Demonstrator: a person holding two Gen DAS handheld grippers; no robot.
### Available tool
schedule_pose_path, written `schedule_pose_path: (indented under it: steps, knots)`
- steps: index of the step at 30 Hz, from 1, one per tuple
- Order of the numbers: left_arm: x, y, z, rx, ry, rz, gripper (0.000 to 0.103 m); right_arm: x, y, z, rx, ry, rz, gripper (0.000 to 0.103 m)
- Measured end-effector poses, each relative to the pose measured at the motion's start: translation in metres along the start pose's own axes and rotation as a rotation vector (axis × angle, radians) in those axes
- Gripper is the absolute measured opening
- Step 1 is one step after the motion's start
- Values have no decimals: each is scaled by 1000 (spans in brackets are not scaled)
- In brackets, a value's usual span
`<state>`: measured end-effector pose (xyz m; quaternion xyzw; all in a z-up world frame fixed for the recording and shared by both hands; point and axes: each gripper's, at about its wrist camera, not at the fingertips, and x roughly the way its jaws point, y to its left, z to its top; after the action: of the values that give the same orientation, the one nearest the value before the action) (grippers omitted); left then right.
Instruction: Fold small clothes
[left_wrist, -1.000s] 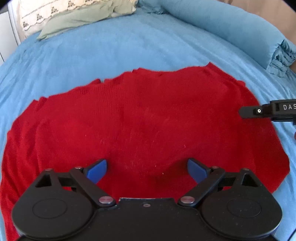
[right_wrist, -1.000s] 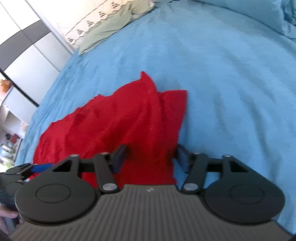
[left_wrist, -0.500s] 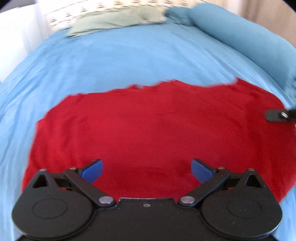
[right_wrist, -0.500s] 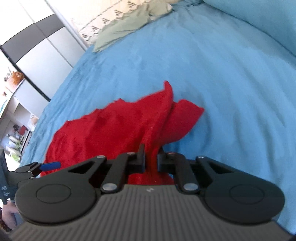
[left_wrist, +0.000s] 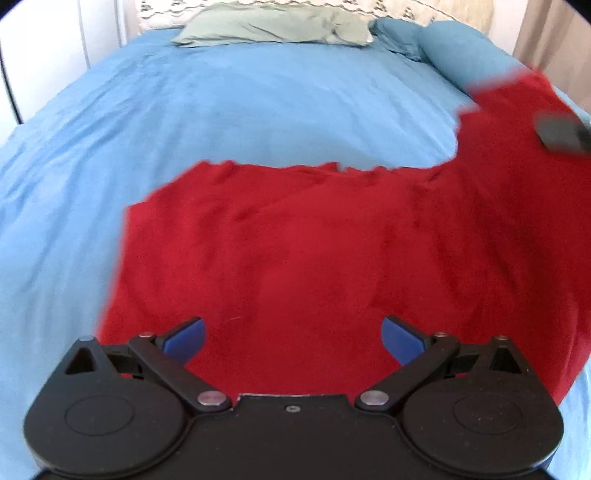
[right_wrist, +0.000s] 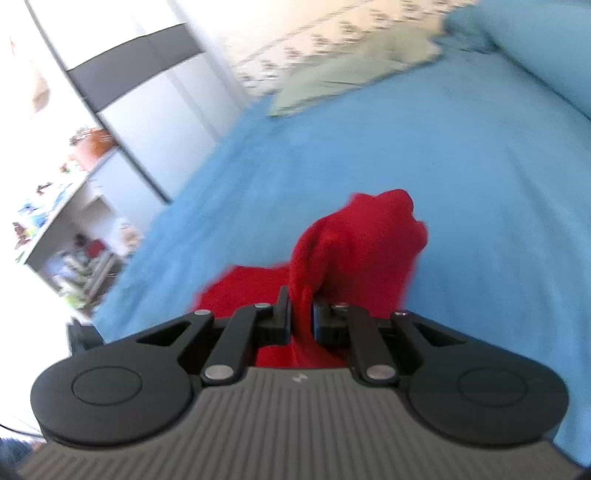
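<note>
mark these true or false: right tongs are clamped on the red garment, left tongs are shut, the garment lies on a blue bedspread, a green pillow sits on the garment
1. The right tongs are clamped on the red garment. True.
2. The left tongs are shut. False: their jaws stand wide apart above the cloth, holding nothing.
3. The garment lies on a blue bedspread. True, though the gripped end is lifted.
4. A green pillow sits on the garment. False: it lies at the far end of the bed, apart from it.

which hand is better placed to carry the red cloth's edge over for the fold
Right. The right tool is shut on a bunched edge of the red garment and lifts it off the blue bedspread. The left tool is open, holding nothing.
</note>
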<state>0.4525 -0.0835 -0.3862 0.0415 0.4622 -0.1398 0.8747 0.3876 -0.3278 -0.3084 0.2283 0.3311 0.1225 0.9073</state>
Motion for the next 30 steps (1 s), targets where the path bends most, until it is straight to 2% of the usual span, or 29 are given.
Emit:
schedule_pose_path:
  steps: [2,6,11,13,14,15,18,21,25,28,30]
  knots:
    - [-9,19,-4,1,0,13,103,26,39,4,-32,22,50,26]
    - [-20,58,-19,31,7,57,103,89,98,-8,-68,85,84,25]
    - [-25,97,-43,32,35,85,103,167,137,-42,-111,198,38,26]
    - [-27,108,-50,23,45,88,103,182,145,-51,-124,223,13,31]
    - [-28,111,-53,17,46,84,103,185,147,-53,-122,242,-3,43]
    - [-31,115,-55,9,44,78,103,184,150,-55,-120,251,2,65]
    - [-37,118,-57,-5,39,65,103,161,157,-53,-146,183,58,91]
    - [-50,118,-54,-5,20,48,103,129,157,-43,-143,142,67,93]
    - [-74,112,-42,-7,-29,1,103,71,136,-36,-90,46,15,99]
    - [-90,100,-33,4,-69,-41,103,40,114,-43,-74,-3,-67,100]
    - [-95,90,-26,29,-89,-40,103,30,99,-53,-52,6,-68,101]
